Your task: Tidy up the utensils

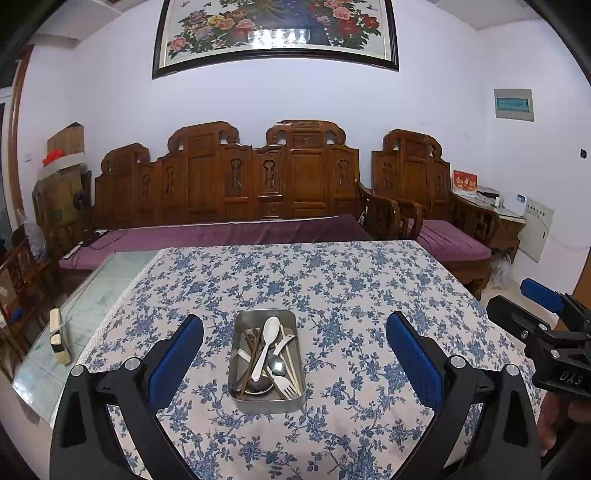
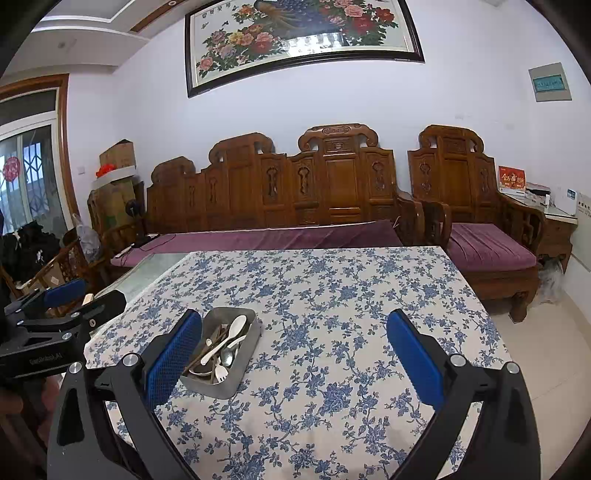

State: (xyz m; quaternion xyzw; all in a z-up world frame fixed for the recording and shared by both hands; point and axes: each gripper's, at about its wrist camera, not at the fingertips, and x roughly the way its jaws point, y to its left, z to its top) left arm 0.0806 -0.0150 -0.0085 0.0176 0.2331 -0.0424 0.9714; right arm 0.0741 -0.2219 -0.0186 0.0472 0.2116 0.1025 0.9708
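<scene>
Metal tray [image 1: 266, 400] sits on the bench [image 1: 332, 280], centre-low in the left wrist view, right between the left tool [image 1: 294, 354] fingers but further out, not touching them. In the right wrist view the same tray [image 2: 236, 384] is lower left of centre, partly hidden behind the inner blue pad of the right tool [image 2: 294, 354].

Tray contents, all piled loose and overlapping:
- white spoon [image 1: 266, 341] on top, bowl toward the far end
- white fork [image 1: 286, 386] with tines toward the near right corner
- metal spoon [image 1: 276, 365] under the white pieces
- brown chopsticks [image 1: 253, 350] running lengthwise along the left side
- a second small white utensil at the left (type unclear)

Left tool: fingers wide apart, nothing between them. Right tool: fingers wide apart too, holding nothing. Both hover above the bench; the right tool also shows at the right edge of the left wrist view [image 1: 535, 314], and the left tool at the left edge of the right wrist view [image 2: 66, 302].

Bench carries a blue floral cloth [image 1: 369, 350]; a bare glass strip [image 1: 92, 306] shows at frame left, with a small wood block [image 1: 59, 338] on it.

Background: carved wooden sofa [image 1: 229, 184] with purple cushions, framed flower painting [image 1: 277, 33] at top.
</scene>
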